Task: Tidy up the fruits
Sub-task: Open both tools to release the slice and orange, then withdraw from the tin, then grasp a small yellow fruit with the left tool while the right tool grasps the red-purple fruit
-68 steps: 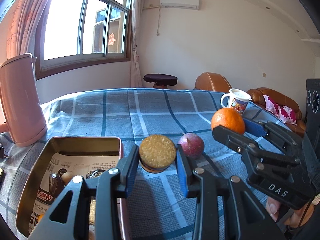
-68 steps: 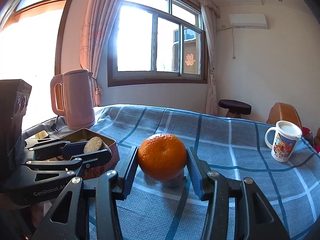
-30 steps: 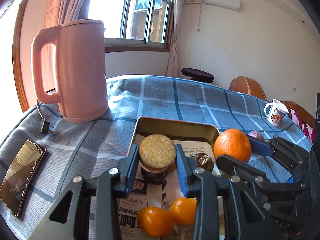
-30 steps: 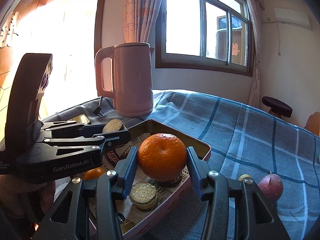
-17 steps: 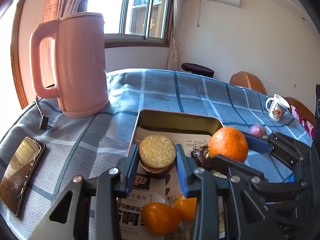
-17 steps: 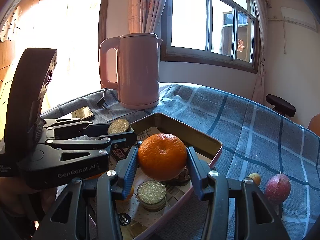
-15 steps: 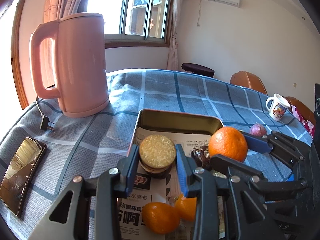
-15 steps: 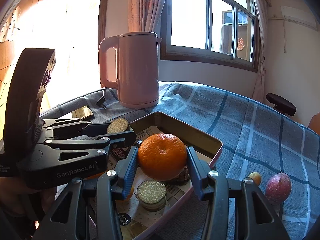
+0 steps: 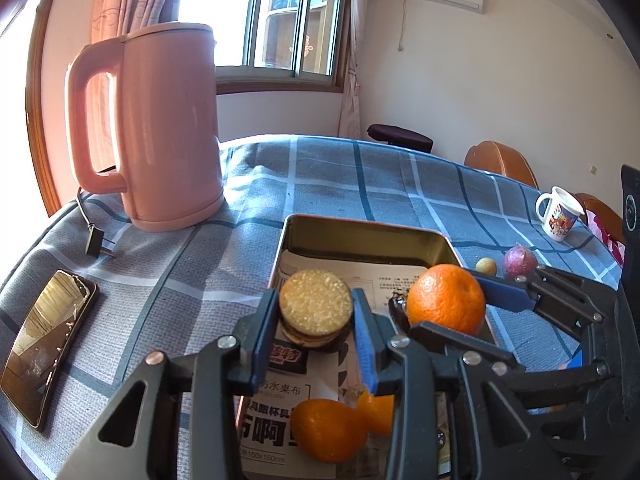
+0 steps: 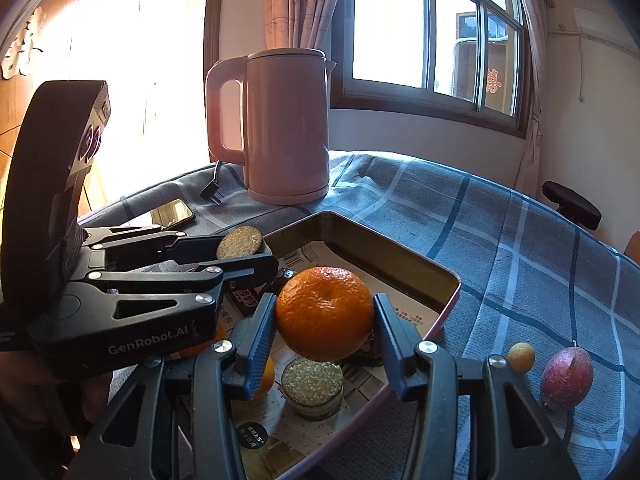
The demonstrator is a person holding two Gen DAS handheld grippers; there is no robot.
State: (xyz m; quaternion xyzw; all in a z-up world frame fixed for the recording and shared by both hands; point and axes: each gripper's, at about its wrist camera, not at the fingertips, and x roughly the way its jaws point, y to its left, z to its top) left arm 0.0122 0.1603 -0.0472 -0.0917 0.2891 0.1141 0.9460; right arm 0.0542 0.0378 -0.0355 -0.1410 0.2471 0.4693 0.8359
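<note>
My left gripper (image 9: 315, 310) is shut on a round sesame-topped cake (image 9: 316, 307) and holds it above the metal tray (image 9: 360, 232), near its left side. My right gripper (image 10: 325, 314) is shut on a large orange (image 10: 325, 312) and holds it over the tray's (image 10: 400, 256) right part. The tray is lined with newspaper and holds two small oranges (image 9: 328, 428), another sesame cake (image 10: 312, 380) and a dark wrapped sweet. On the cloth right of the tray lie a purple passion fruit (image 10: 566, 372) and a small yellow fruit (image 10: 521, 357).
A pink electric kettle (image 9: 160, 128) with its loose plug (image 9: 96, 246) stands behind and left of the tray. A phone (image 9: 44, 348) lies at the table's left edge. A printed mug (image 9: 558, 218) stands far right. The table has a blue checked cloth.
Both grippers swung left from the open cloth to above the tray, still holding the cake and the orange. Over the last half second they sank slightly lower over the tray.
</note>
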